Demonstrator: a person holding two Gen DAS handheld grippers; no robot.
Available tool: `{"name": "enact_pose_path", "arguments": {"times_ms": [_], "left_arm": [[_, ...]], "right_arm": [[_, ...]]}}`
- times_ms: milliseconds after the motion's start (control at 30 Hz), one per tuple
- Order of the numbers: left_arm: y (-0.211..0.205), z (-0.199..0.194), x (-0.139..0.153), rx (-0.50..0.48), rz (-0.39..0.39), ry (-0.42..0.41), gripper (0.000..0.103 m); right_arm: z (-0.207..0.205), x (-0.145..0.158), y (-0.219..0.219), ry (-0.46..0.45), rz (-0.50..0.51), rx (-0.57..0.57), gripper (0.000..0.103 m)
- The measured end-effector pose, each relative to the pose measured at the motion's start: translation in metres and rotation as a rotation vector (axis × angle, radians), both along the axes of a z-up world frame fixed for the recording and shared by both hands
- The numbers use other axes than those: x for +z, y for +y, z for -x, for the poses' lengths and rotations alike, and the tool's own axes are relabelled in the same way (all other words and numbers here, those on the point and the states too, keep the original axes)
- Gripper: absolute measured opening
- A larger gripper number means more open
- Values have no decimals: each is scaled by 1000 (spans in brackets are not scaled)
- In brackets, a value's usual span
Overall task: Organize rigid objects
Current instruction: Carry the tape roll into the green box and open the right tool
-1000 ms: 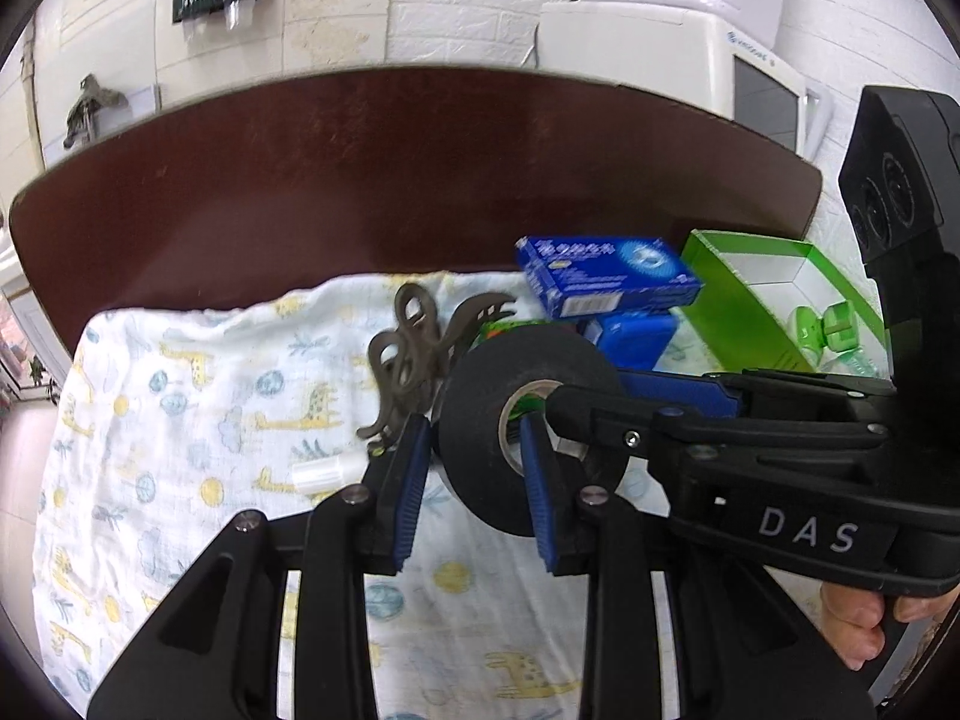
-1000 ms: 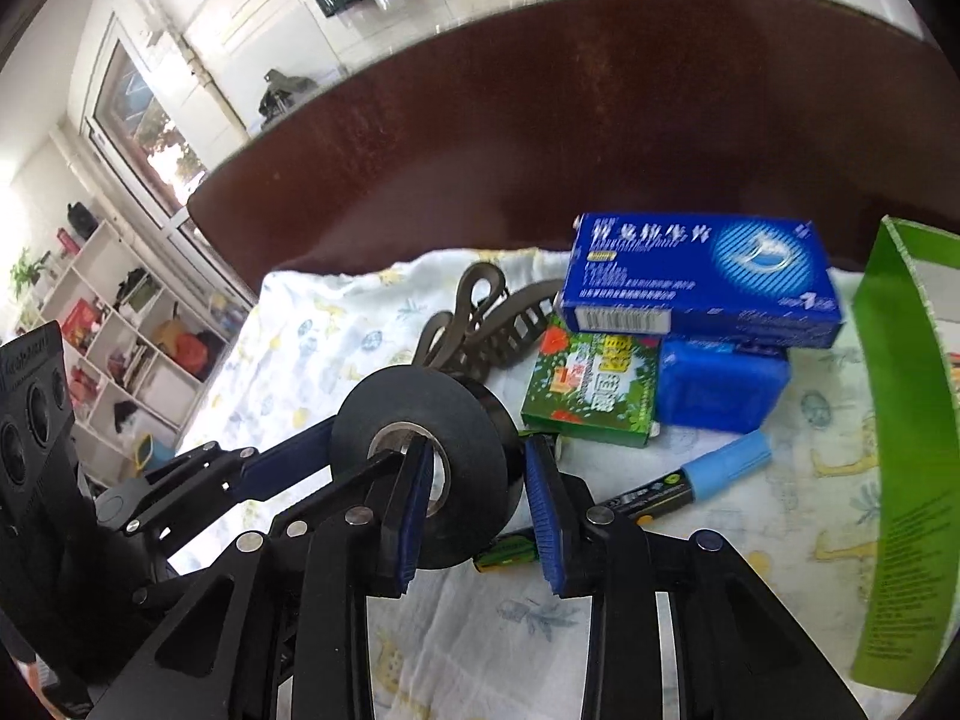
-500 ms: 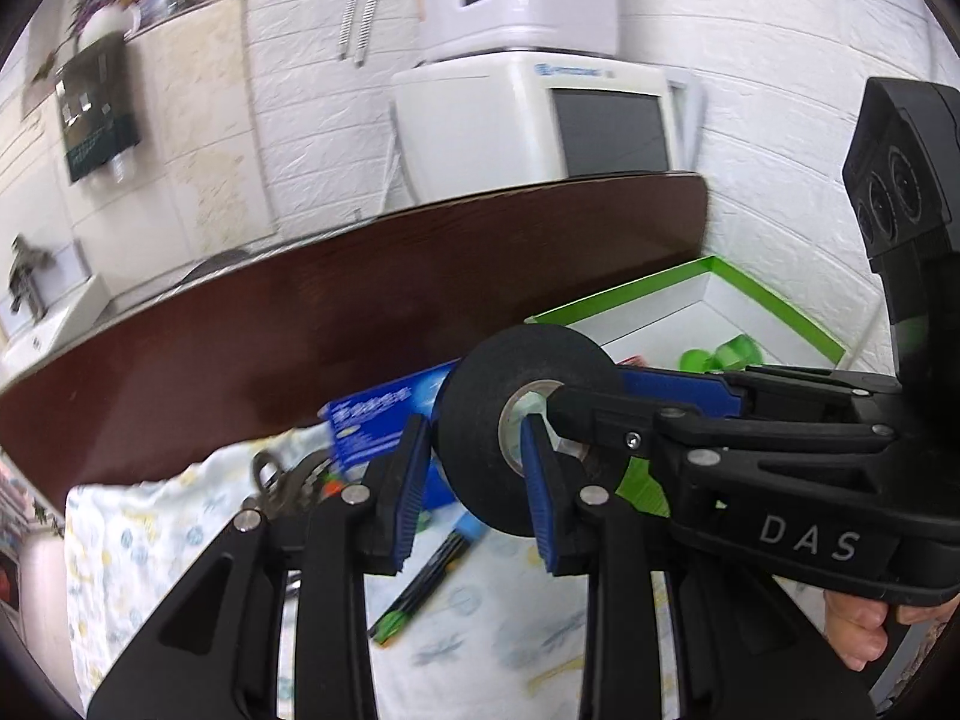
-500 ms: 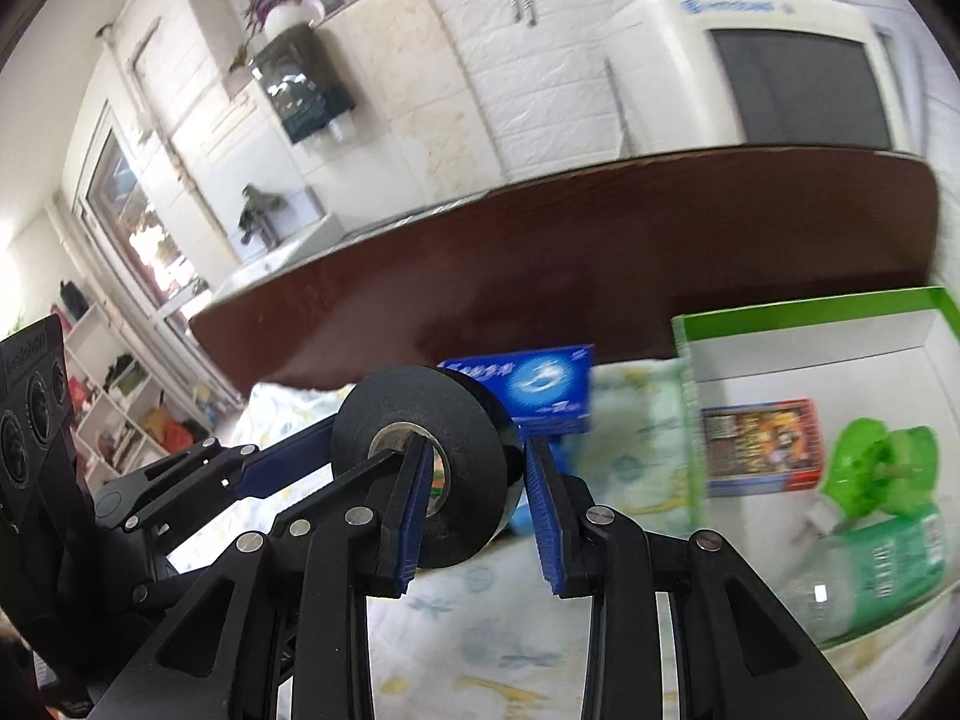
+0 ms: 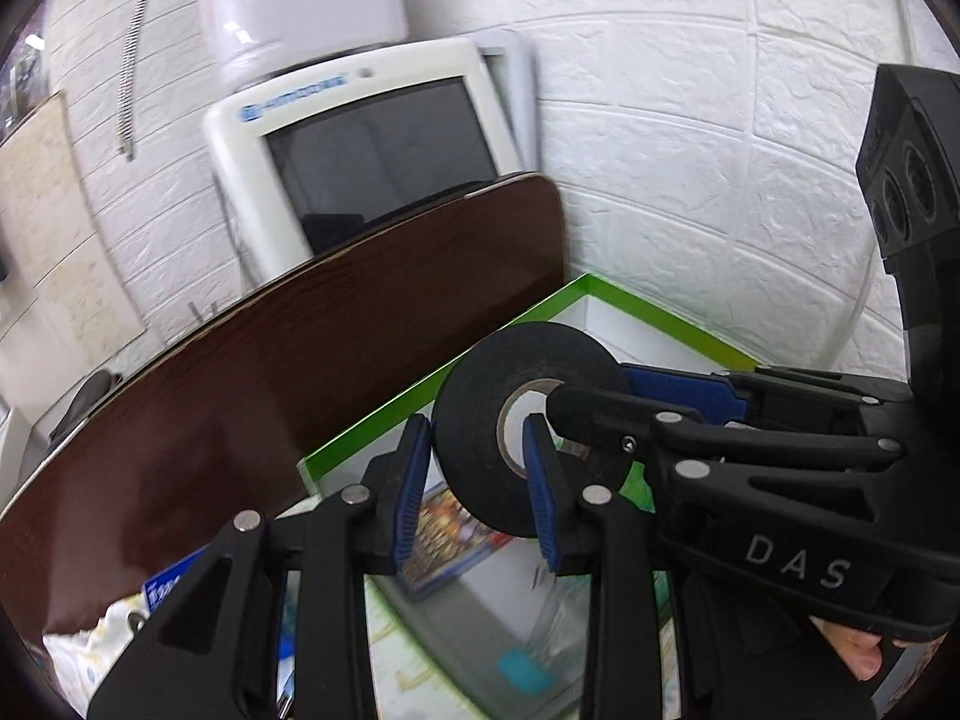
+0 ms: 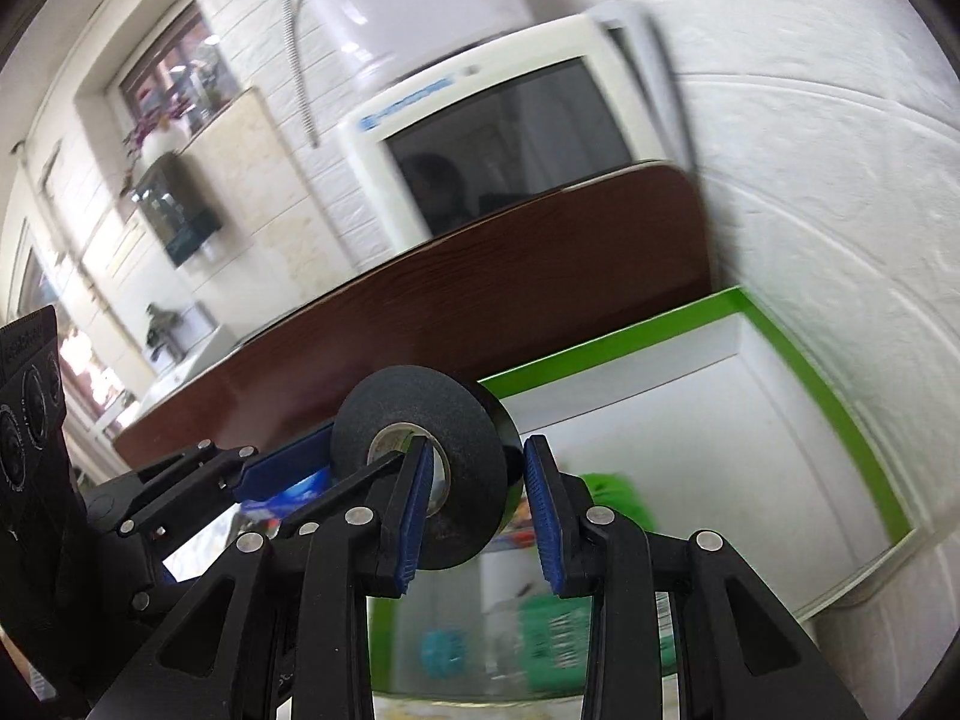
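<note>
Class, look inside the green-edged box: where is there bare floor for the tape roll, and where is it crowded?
Bare white floor lies along the far wall and far right corner of the box. The near end is crowded: a picture packet, something green and blurred items below.

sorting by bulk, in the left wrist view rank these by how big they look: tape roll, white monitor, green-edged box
1. white monitor
2. green-edged box, partly hidden
3. tape roll, nearest the camera, so it looks larger than it really is

Monitor versus box is unsure.
</note>
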State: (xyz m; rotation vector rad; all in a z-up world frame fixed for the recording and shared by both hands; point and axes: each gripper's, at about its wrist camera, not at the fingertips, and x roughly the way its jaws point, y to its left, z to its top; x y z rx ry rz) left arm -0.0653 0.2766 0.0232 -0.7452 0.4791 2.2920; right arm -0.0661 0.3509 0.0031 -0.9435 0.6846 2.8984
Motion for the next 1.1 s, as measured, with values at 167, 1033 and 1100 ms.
{"name": "enact_pose_path", "arguments": {"times_ms": [167, 1033, 1100], "left_arm": [[40, 9, -10, -39, 27, -22, 30], [46, 14, -21, -3, 44, -52, 41], [35, 12, -17, 17, 27, -47, 43]], "right_arm": [[2, -11, 41, -13, 33, -62, 34], [5, -18, 60, -10, 46, -146, 34], [4, -16, 55, -9, 44, -137, 34]]}}
